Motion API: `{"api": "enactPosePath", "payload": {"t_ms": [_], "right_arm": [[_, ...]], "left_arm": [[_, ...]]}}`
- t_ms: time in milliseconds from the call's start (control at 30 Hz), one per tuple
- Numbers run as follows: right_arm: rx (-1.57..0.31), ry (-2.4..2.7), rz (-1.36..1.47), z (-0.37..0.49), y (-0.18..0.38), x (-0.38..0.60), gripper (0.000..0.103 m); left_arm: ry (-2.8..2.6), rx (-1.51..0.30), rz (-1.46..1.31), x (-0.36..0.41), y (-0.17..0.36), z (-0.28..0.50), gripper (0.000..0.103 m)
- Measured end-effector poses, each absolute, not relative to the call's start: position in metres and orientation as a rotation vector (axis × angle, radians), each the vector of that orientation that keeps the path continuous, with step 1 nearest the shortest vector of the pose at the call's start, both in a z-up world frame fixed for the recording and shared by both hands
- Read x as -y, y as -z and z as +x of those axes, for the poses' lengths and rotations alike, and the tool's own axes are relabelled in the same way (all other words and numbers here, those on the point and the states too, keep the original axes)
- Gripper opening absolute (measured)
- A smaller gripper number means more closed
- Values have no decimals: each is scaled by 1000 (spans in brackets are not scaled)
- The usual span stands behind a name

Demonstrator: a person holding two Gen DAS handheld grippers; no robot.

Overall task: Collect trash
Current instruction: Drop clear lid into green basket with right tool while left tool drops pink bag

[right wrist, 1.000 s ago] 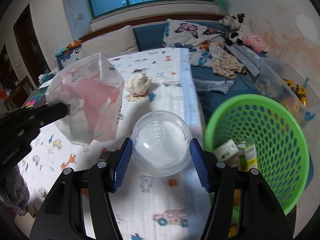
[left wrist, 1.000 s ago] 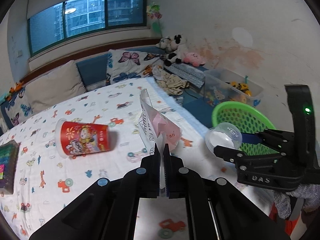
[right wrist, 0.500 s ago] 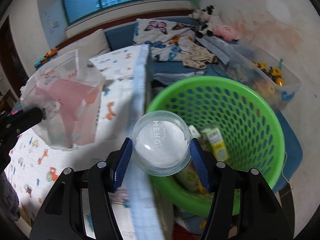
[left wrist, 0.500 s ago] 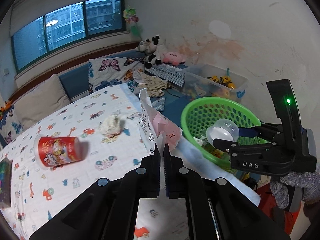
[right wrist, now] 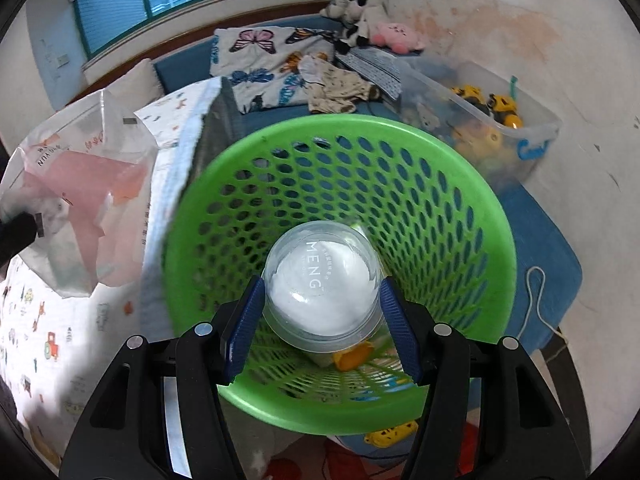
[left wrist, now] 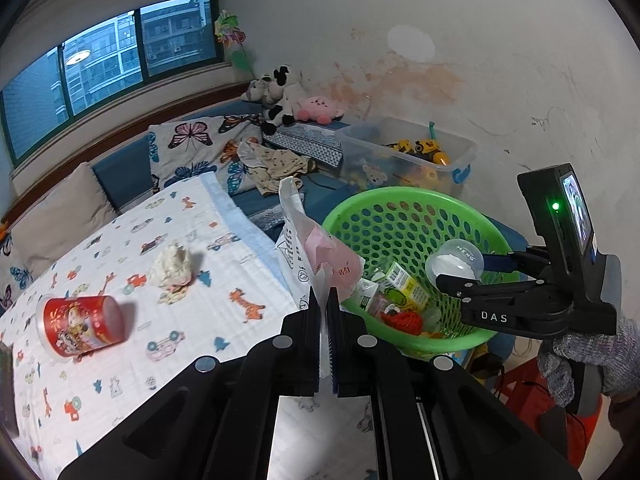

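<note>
My right gripper (right wrist: 322, 304) is shut on a clear plastic cup (right wrist: 322, 280) marked MENG and holds it over the mouth of the green basket (right wrist: 440, 184). The basket (left wrist: 400, 208) holds cartons and other trash. The cup also shows in the left wrist view (left wrist: 454, 262), above the basket. My left gripper (left wrist: 324, 308) is shut on a clear plastic bag (left wrist: 316, 248) with pink inside, held at the bed's edge beside the basket. A red cup (left wrist: 80, 326) lies on its side on the bed, and a crumpled tissue (left wrist: 174, 266) lies near it.
The bed (left wrist: 120, 360) has a cartoon-print sheet. A clear toy box (left wrist: 416, 156) stands behind the basket by the wall. Clothes (left wrist: 276, 166), butterfly pillows (left wrist: 196, 148) and plush toys (left wrist: 296, 100) lie at the back. A red stool (left wrist: 532, 384) is below right.
Both grippers have swung right from the bed toward the basket. The clear cup now hangs over the basket's mouth, and the bag is beside its rim.
</note>
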State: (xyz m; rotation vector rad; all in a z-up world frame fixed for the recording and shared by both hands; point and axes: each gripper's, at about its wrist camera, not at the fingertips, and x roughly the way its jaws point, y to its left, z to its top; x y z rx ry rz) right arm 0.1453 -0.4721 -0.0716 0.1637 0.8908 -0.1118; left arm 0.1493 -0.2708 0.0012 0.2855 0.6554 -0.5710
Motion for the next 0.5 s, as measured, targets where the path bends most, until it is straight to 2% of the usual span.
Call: {"api": "enactPosePath", "payload": {"t_ms": [200, 300, 500], "right_arm": [[-901, 138, 180, 143, 79, 487, 61], [-900, 141, 190, 142, 80, 492, 66], [-889, 143, 198, 138, 77, 497, 67]], "left_arm": [[593, -663, 307, 290, 2, 157, 4], [607, -674, 311, 300, 4, 162, 4], [647, -694, 318, 321, 10, 172, 4]]}}
